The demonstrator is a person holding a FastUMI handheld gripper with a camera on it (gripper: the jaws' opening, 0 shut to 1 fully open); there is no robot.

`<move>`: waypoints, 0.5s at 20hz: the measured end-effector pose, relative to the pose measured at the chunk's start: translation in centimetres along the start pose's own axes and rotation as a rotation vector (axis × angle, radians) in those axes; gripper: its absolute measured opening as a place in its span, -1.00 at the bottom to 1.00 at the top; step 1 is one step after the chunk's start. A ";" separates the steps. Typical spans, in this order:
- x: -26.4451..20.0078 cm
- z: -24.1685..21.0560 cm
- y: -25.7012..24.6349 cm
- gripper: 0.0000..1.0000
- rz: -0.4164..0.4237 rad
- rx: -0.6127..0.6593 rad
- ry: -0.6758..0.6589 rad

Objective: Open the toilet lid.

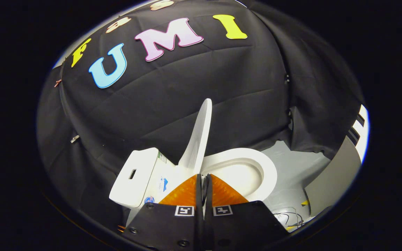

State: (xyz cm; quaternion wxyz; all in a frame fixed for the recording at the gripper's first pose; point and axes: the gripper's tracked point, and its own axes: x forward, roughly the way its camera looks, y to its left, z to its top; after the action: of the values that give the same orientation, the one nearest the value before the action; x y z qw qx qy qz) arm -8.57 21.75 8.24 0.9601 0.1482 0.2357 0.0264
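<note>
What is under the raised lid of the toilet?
With the lid up, the seat and pale bowl show. The shut gripper, holding nothing, covers the bowl's near part, so whether it holds water cannot be told.

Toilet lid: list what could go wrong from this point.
1. The toilet lid stands raised, seemingly near upright, with nothing holding it; if short of its resting point, it may drop back onto the seat.
2. The gripper is closed, its fingertips low by the lid's hinge end; pulling away carelessly could knock the lid forward.
</note>
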 end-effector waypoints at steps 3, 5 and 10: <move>-0.7 0.3 3.8 -0.90 -0.004 -0.059 -0.020; -1.0 0.5 6.4 -0.90 -0.009 -0.094 -0.041; -1.5 0.1 12.6 -0.89 -0.048 -0.208 -0.086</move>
State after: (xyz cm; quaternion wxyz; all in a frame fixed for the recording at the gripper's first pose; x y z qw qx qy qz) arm -9.66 33.58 12.74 0.9799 0.0430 0.1938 0.0215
